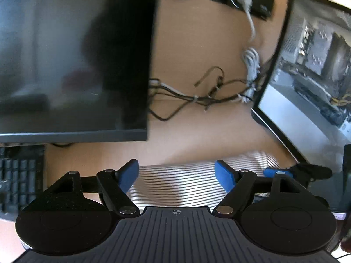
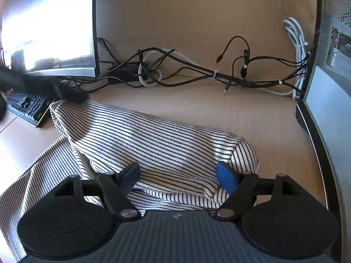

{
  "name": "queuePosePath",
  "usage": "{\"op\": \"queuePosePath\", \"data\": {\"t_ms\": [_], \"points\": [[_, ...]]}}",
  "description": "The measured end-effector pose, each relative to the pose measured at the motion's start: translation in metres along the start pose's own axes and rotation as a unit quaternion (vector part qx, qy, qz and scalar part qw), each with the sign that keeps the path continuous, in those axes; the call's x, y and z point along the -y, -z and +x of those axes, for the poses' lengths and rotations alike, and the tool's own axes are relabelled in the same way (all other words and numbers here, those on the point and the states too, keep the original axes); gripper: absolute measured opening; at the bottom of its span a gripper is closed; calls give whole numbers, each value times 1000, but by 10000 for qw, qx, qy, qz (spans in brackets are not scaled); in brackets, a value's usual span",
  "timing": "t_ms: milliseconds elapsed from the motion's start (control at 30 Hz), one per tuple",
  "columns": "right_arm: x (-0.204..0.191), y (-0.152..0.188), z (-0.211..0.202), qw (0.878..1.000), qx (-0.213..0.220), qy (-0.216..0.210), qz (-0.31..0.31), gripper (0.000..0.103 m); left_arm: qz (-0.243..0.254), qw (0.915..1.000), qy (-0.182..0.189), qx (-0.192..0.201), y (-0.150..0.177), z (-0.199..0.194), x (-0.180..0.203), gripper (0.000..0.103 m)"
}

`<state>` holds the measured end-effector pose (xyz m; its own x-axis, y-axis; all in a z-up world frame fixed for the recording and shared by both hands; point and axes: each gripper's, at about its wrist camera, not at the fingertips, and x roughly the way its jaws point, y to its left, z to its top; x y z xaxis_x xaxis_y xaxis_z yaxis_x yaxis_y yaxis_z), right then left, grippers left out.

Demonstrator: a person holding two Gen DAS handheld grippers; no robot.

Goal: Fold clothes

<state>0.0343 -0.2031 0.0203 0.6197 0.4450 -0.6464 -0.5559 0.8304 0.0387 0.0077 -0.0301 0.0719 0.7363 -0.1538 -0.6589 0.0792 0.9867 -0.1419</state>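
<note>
A white garment with thin dark stripes lies folded into a thick bundle on the wooden desk, with a looser layer spreading out at the near left. My right gripper is open, its blue pads standing either side of the bundle's near fold without pressing it. In the left wrist view my left gripper is open above the same striped garment, with nothing between its fingers. The blue tip of the other gripper shows at the right, beside the cloth.
A dark monitor and a black keyboard stand at the left. Tied cables run along the back of the desk. A glass-sided computer case blocks the right. A dark shape sits at the garment's far left corner.
</note>
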Motion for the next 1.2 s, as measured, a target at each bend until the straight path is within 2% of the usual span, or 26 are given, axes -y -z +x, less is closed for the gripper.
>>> {"op": "queuePosePath", "data": {"t_ms": [67,167,267,333,367,400,467,533,600,667,833,1200], "points": [[1,0,-3,10000,-2,-14,5,78,-11,9994,-35,-335,8,20,1,77],[7,-2,-8,9998,-16,62,161,78,10,9979,-92,-640,25,36,2,77],[16,-10,-20,9985,144,46,519,77,33,9974,-73,-718,30,37,5,81],[19,-17,-32,9968,382,48,704,70,-25,9973,-67,-728,32,37,3,81],[18,-21,-34,9965,461,54,698,57,-24,9973,-72,-733,32,37,3,81],[17,-24,-37,9961,540,60,692,50,-16,9972,-77,-739,32,37,3,81],[14,-31,-41,9953,681,70,683,49,-3,9971,-87,-751,33,37,4,81],[15,-27,-27,9962,421,52,759,49,3,9971,-79,-759,34,38,5,83],[19,-14,-6,9951,-32,90,981,50,8,9970,-66,-765,34,38,5,85],[23,1,-1,9934,16,78,1146,50,18,9970,-38,-773,35,38,4,87],[24,7,-4,9926,50,-7,1213,50,-105,9966,135,-806,37,38,0,94],[14,-1,-4,9949,-49,149,998,56,-254,9954,375,-843,36,45,-3,101]]}}
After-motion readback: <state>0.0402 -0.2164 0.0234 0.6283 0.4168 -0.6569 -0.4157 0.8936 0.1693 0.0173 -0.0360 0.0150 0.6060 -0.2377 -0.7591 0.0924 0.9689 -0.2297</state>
